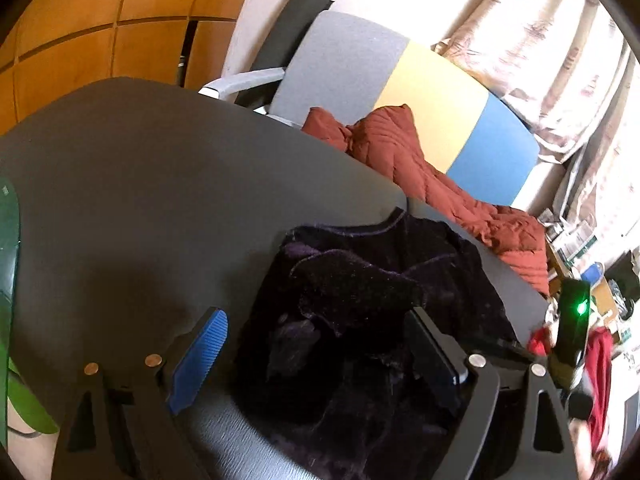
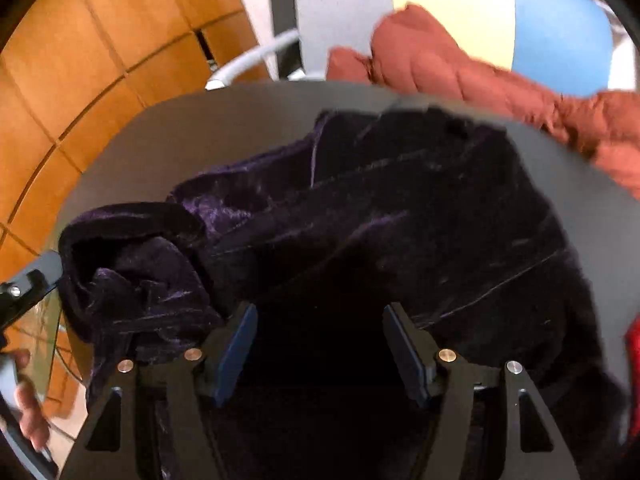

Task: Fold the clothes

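Nearest the lens in the left wrist view, the left gripper (image 1: 316, 356) is hovering with its jaws spread wide, one on either side of the garment (image 1: 372, 312), pinching nothing. The right gripper (image 2: 318, 344) is likewise spreading its jaws over dark cloth, and nothing is visibly clamped between them.

The garment, a dark purple velvet piece, is lying bunched on the grey table (image 1: 140, 184). In the left view it is running from 6 o'clock up toward 1 o'clock, its collar near the table's far edge. In the right view a rolled sleeve (image 2: 140, 276) is bulging at 9 o'clock, apparently overhanging the table's edge.

Beyond, at 1 o'clock, a red jacket (image 1: 440, 184) is lying across a chair (image 1: 400, 80).

Judged risks: velvet is slippery, so a shallow pinch is likely sliding off; thick bunched layers may get grabbed together, spoiling the fold; the overhanging sleeve's weight could be dragging the garment off the table.
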Action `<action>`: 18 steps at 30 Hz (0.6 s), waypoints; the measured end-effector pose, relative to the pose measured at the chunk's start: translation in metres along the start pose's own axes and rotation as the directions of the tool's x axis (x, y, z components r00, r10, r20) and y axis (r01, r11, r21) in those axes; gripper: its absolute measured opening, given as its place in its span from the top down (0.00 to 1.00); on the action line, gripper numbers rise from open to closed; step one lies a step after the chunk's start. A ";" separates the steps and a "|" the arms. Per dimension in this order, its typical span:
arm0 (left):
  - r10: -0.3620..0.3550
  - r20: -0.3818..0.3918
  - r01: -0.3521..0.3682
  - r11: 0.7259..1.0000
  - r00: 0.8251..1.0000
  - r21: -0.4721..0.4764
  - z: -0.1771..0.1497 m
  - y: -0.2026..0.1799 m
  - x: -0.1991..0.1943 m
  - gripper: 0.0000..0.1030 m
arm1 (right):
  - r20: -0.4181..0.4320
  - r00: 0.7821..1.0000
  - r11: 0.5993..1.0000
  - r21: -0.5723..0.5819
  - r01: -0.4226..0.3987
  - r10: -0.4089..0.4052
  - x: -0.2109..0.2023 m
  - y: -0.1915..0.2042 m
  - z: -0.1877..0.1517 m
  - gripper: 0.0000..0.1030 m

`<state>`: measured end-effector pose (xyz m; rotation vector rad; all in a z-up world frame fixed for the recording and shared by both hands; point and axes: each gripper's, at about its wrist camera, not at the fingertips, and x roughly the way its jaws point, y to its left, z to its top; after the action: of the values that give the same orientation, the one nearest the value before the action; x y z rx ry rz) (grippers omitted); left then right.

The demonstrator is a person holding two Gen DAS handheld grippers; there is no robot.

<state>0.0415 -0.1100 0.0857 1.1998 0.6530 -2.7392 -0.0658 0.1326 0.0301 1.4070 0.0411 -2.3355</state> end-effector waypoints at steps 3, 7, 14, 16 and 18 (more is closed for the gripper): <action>0.086 -0.023 -0.085 0.995 0.996 0.044 0.003 -0.007 0.018 0.13 | 0.007 0.996 0.993 -0.080 0.090 -0.089 0.010 0.018 -0.001 0.33; 0.064 -0.135 -0.055 0.996 0.989 0.065 -0.001 -0.007 0.043 0.31 | 0.041 0.991 0.979 -0.150 0.135 -0.131 0.008 0.029 -0.005 0.69; 0.010 -0.132 -0.001 0.998 0.991 0.070 -0.009 -0.008 0.034 0.36 | 0.119 0.991 0.998 0.002 -0.066 0.065 -0.038 -0.018 -0.003 0.96; -0.004 -0.121 0.015 0.996 0.993 0.086 -0.007 -0.012 0.027 0.36 | 0.152 0.986 0.997 0.020 -0.072 0.068 -0.050 -0.026 -0.001 0.96; -0.032 -0.105 0.041 0.996 0.994 0.085 -0.002 -0.018 0.017 0.36 | 0.193 0.979 0.996 0.037 -0.079 0.070 -0.069 -0.035 -0.002 0.96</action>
<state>0.0274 -0.0915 0.0783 1.3693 0.5765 -2.7776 -0.0487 0.1876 0.0817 1.1759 -0.1174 -2.4108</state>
